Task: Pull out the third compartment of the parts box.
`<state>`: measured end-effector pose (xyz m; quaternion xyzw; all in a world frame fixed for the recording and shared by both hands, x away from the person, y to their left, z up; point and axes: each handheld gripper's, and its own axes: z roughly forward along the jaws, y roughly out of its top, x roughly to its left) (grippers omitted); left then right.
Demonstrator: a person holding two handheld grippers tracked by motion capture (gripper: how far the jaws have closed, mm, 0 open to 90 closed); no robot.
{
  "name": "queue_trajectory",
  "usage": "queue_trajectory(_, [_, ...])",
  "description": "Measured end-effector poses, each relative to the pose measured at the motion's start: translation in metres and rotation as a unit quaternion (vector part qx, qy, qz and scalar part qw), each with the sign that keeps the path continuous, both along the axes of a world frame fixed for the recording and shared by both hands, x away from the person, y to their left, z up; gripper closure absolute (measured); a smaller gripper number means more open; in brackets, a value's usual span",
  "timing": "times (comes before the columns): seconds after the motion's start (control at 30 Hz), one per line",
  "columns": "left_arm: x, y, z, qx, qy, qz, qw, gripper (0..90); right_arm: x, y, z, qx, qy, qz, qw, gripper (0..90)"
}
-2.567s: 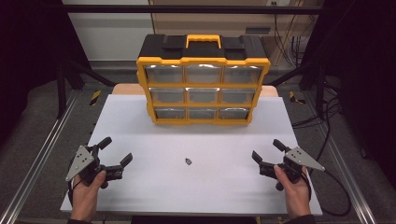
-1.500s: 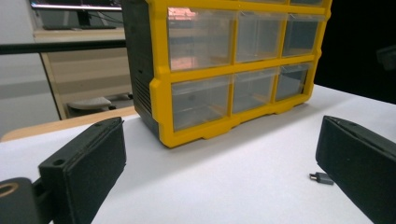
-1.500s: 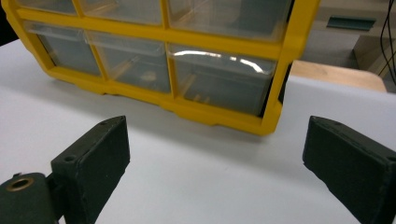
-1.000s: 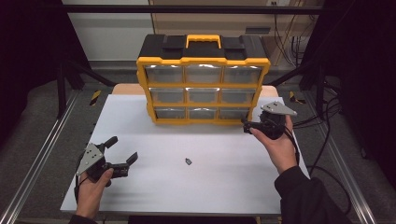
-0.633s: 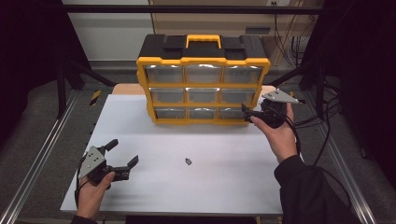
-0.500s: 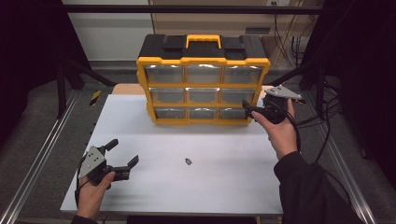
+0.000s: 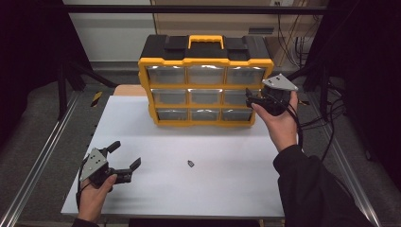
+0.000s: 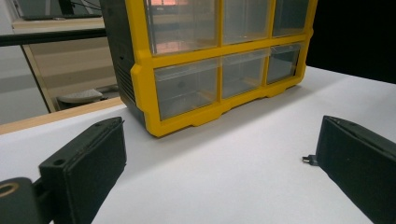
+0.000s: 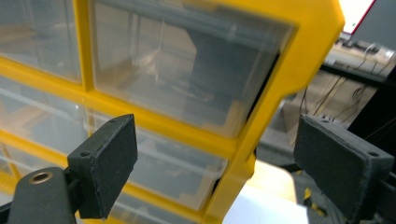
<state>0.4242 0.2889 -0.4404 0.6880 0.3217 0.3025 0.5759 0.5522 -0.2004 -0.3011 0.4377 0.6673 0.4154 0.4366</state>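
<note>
- The left gripper (image 7: 124, 161) is resting low over the white table (image 7: 227, 189), jaws spread wide with nothing between them.
- A small dark part (image 7: 190, 163) is lying on the table, well apart from both grippers.
- The yellow drawer cabinet (image 7: 205, 87) is standing upright at the table's far edge.
- The right gripper (image 7: 253, 100) is hovering at the cabinet's right edge, beside the middle-right drawer (image 7: 239, 97); its jaws, spread and gripping nothing, have just been narrowing slightly.

This looks like a lab or test workshop rather than a home. A flat white table top (image 7: 236, 189) sits inside a frame of bare aluminium rails (image 7: 38, 163), with black drapes (image 7: 28, 61) closing off both sides. Bundles of black cables (image 7: 321, 123) trail across the grey floor, and a yellow-and-black plastic parts organiser with clear drawers (image 7: 205, 85) stands on the table.
</note>
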Motion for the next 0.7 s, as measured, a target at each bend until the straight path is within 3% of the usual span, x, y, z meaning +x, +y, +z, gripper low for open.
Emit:
queue_trajectory(0.13, [0.0, 0.0, 0.001, -0.001, -0.002, -0.001, 1.0, 1.6, -0.003, 0.002, 0.004, -0.013, -0.02, 0.001, 0.9997, 15.1])
queue_trajectory(0.17, [0.0, 0.0, 0.001, 0.0, -0.002, -0.001, 1.0, 1.6, -0.006, 0.004, 0.007, -0.041, -0.039, -0.004, 0.9984, 16.9])
queue_trajectory(0.23, [0.0, 0.0, 0.001, 0.0, -0.002, -0.001, 1.0, 1.6, -0.007, 0.005, 0.008, -0.052, -0.047, -0.005, 0.9975, 18.1])
queue_trajectory(0.33, [0.0, 0.0, 0.001, 0.001, -0.002, -0.002, 1.0, 1.6, -0.012, 0.008, 0.011, -0.108, -0.077, -0.002, 0.9912, 22.6])
queue_trajectory(0.5, [0.0, -0.001, 0.001, 0.002, -0.003, -0.002, 1.0, 1.6, -0.015, 0.015, 0.011, -0.199, -0.121, 0.007, 0.9726, 28.1])
queue_trajectory(0.57, [0.0, -0.001, 0.001, 0.002, -0.003, -0.002, 1.0, 1.6, -0.014, 0.017, 0.01, -0.22, -0.127, 0.005, 0.9671, 30.5])
queue_trajectory(0.6, [0.0, -0.001, 0.001, 0.002, -0.003, -0.002, 1.0, 1.6, -0.014, 0.017, 0.01, -0.22, -0.127, 0.005, 0.9671, 30.5])
queue_trajectory(0.67, [0.0, 0.0, 0.001, 0.002, -0.004, -0.001, 1.0, 1.6, -0.013, 0.02, 0.009, -0.251, -0.135, -0.002, 0.9586, 32.9])
queue_trajectory(0.7, [0.0, 0.0, 0.001, 0.001, -0.004, -0.001, 1.0, 1.6, -0.012, 0.022, 0.008, -0.275, -0.143, -0.012, 0.9506, 37.7])
